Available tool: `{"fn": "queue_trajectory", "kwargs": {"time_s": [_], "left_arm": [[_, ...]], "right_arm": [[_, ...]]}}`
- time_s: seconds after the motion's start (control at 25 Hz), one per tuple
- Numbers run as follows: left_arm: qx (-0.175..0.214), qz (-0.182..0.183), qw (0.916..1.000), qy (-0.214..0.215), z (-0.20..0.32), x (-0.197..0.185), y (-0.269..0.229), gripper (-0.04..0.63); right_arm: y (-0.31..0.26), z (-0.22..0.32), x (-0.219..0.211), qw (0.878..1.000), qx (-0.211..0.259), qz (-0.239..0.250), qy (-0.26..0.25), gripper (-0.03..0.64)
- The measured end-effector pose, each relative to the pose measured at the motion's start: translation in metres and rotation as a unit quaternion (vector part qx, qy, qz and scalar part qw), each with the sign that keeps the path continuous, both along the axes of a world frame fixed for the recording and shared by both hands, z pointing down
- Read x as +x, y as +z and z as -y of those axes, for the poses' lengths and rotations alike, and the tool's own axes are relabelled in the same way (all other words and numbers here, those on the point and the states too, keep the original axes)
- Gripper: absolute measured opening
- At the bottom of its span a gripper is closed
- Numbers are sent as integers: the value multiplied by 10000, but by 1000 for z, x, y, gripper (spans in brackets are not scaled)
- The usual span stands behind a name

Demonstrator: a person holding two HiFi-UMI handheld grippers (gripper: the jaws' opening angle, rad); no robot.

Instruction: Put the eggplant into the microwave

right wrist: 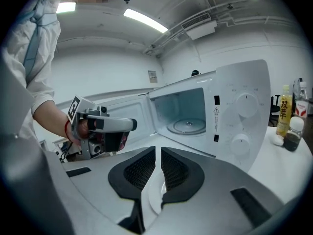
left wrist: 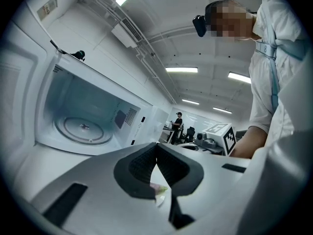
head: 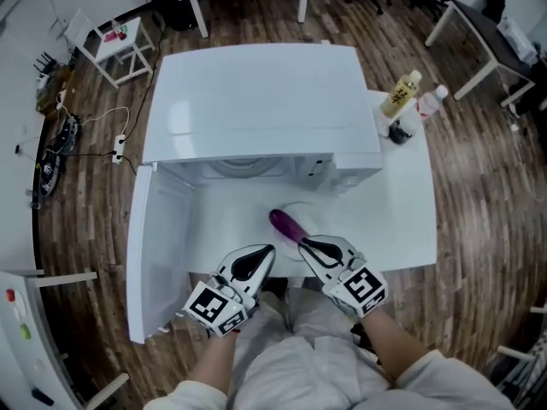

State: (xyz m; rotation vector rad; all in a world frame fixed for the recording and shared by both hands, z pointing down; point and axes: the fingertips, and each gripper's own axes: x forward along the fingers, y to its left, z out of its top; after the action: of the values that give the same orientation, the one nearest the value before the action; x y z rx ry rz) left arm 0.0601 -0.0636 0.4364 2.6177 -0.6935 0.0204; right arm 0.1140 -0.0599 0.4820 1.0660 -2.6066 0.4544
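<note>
eggplant [head: 286,224]: laid on the counter [head: 402,203] right in front of the microwave [head: 256,101], on what looks like a white plate [head: 306,205]. Not gripped by anything yet. It's parked where it can be reached straight on and slid inward.
door [head: 158,254]: swung wide open to the left of the head view, so the way in isn't blocked.
turntable [right wrist: 188,125]: seen bare inside the cavity, so room for the eggplant is there.
right gripper [right wrist: 157,153]: jaws clenched together with nothing pinched. Only white plate is seen through the slit. In the head view its tips are placed at the eggplant's near end, probably lined up for the pick, so the jaws would have to be spread first.
left gripper [left wrist: 156,148]: jaws met at the tips, nothing grasped. It's held beside the right one and off the eggplant, likely so the pick isn't crowded. A small pinkish-green bit shows through the lower gap, and what it is can't be told.
bottles [head: 402,92]: stood to the right of the microwave, well apart from the action.
progress: judged barely started, eggplant not lifted yet.
</note>
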Motion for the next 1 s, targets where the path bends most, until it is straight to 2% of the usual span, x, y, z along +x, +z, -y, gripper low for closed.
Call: {"fn": "queue_trajectory", "kwargs": {"time_s": [0.16,0.28,0.6,1.0], "left_arm": [[-25,-25,10000,54,5,1,6,3],[-56,-68,9999,67,8,0,7,3],[-74,-125,9999,21,14,-3,12,3],[-86,-191,9998,-46,15,-6,13,3]], "right_arm": [[17,4,3,9992,-294,-254,-47,49],[28,5,4,9978,-500,-428,-88,127],[64,7,9,9909,-903,-975,-211,151],[108,-5,24,9722,-1614,-1681,-224,171]]}}
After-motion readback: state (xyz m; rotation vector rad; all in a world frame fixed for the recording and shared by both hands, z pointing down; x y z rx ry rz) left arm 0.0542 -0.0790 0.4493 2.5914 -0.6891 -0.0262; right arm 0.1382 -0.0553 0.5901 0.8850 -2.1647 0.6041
